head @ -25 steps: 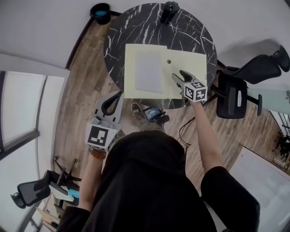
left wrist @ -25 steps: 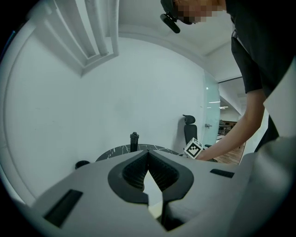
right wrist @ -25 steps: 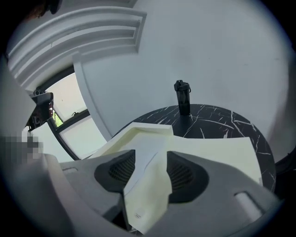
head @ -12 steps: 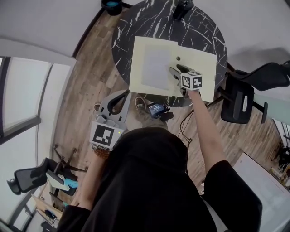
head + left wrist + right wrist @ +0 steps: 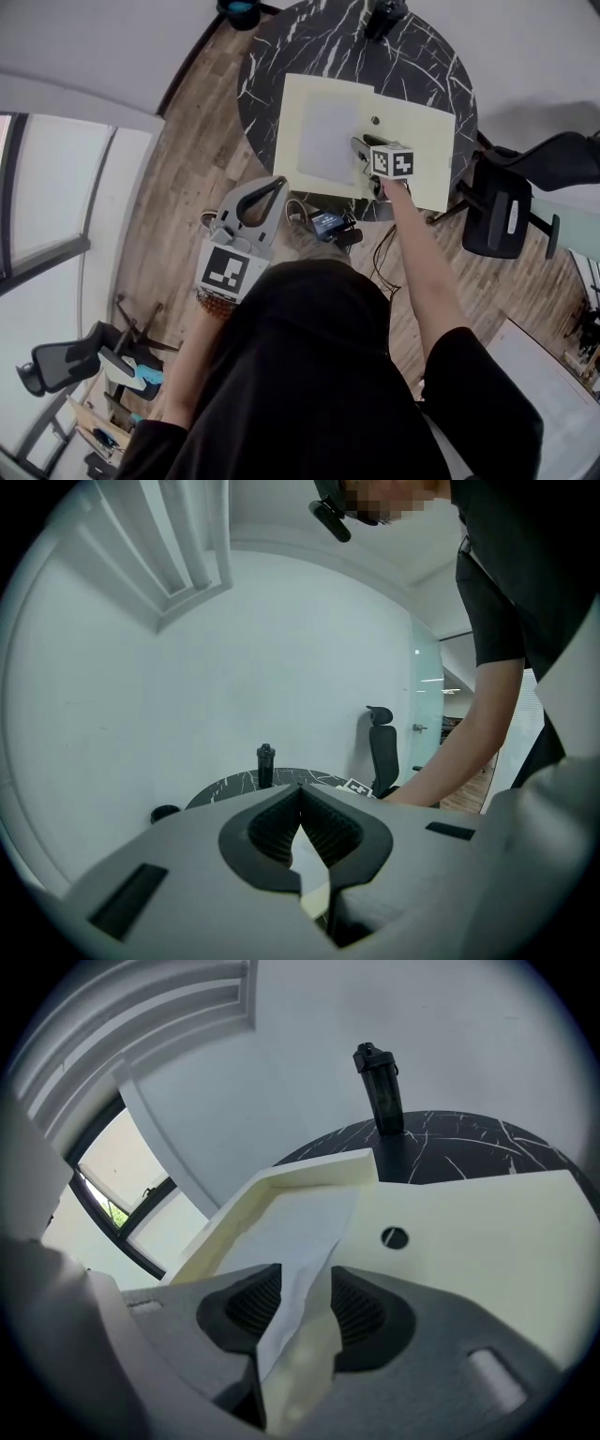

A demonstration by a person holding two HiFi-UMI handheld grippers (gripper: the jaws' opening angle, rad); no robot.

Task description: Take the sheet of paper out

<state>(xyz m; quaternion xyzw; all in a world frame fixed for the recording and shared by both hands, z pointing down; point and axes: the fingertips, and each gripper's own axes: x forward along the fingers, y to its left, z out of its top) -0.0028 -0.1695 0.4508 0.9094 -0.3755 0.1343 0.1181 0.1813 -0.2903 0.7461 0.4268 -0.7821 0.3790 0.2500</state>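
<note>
Right gripper (image 5: pixel 360 157) has its jaws apart, just been closing, not yet pinching; right edge of the sheet of paper (image 5: pixel 326 136) stands up between the pads. Sheet lies flat otherwise, in the raised left half of the cream folder (image 5: pixel 417 150), gripper at its 3 o'clock edge. Small round hole (image 5: pixel 375 120) in the folder sits just beside the sheet at 2 o'clock. Folder lies mid-table on the round black marble table (image 5: pixel 422 66). Dark bottle (image 5: pixel 384 14) stands upright at the table's 12 o'clock rim. Left gripper (image 5: pixel 277 182) has its jaws together at the tips, nothing in them, held off the table at 7 o'clock over the wood floor. Office chair (image 5: pixel 506 211) at the table's 4 o'clock.
</note>
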